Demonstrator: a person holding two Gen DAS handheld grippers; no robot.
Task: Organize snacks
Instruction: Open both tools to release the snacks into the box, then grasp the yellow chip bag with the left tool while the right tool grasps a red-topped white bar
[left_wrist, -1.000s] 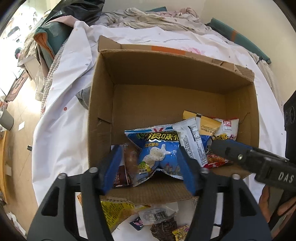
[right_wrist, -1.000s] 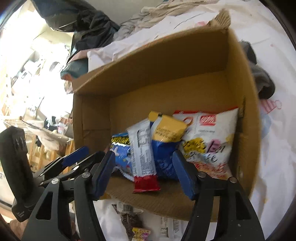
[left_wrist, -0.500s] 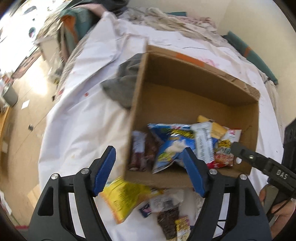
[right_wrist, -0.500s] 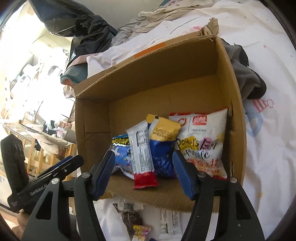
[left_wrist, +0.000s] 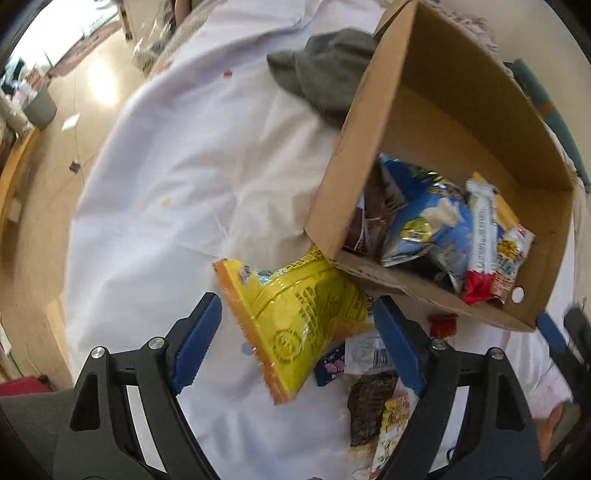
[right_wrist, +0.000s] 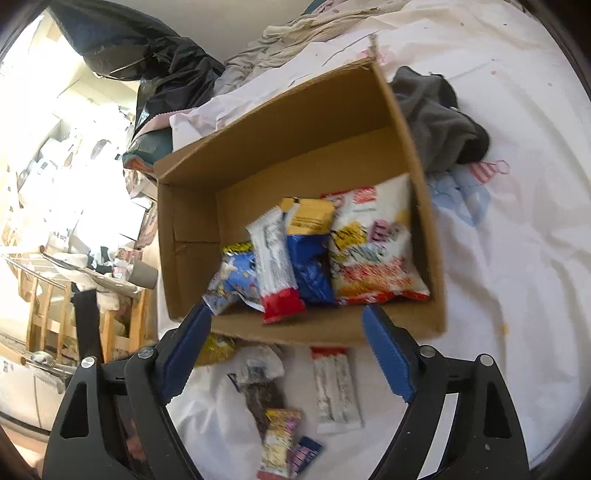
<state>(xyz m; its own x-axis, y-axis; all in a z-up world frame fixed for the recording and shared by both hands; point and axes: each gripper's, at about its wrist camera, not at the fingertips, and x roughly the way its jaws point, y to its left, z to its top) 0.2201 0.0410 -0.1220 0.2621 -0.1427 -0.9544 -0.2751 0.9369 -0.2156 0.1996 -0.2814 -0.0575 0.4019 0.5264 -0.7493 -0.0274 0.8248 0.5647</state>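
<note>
Above the yellow bag (left_wrist: 303, 314), left tongs (left_wrist: 295, 339) hang open, apparently untouching.

Two wrist views from above, both near the cardboard box (left_wrist: 436, 110) (right_wrist: 295, 122) and loose packets before it

Left tongs (left_wrist: 297, 339) withdrawn from box (left_wrist: 343, 155), now over yellow bag (left_wrist: 299, 314)

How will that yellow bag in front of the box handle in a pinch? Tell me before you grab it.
The yellow bag looks puffed, so it is probably light and will likely squash between the fingers. Its glossy film may slip. One corner seems tucked under the box, so it may snag.
</note>
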